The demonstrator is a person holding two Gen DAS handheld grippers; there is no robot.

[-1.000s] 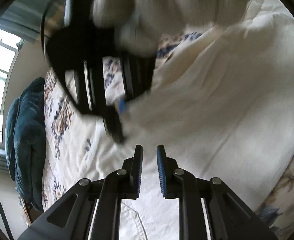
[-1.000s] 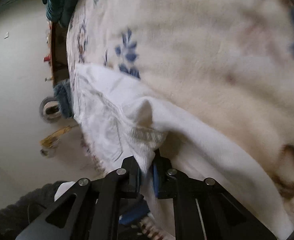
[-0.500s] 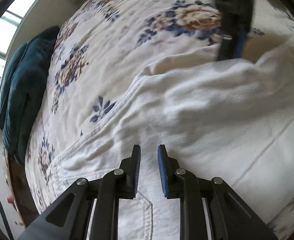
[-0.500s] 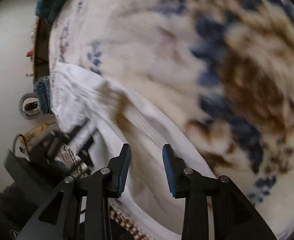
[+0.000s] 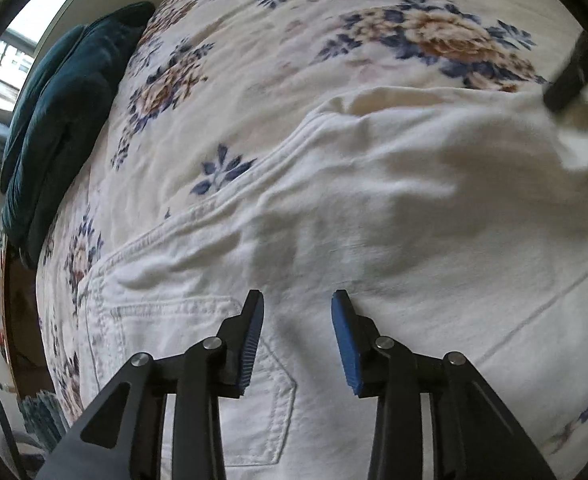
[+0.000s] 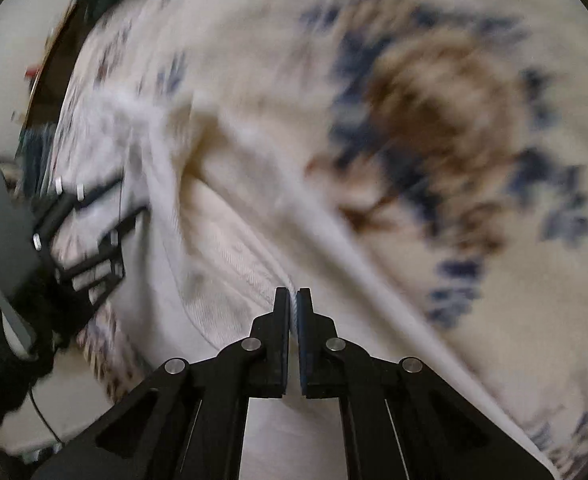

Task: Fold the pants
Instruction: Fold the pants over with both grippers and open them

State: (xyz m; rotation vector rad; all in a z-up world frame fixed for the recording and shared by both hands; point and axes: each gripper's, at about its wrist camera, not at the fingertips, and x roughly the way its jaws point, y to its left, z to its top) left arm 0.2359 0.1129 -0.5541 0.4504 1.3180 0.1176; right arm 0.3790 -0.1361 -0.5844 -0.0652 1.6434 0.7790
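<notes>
Pants (image 5: 374,208) on bed (image 5: 294,40): right tongs (image 6: 292,300) clamped on thin seam, may slip; left tongs (image 5: 296,312) opening, empty.

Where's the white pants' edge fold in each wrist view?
Left wrist: pants fill the lower centre; the fold's open edge sits upper centre-right.
Right wrist: pants run centre-left, blurred; the right gripper is shut on their edge.
Shared landmark: the floral blanket, seen upper right in the right wrist view.
</notes>
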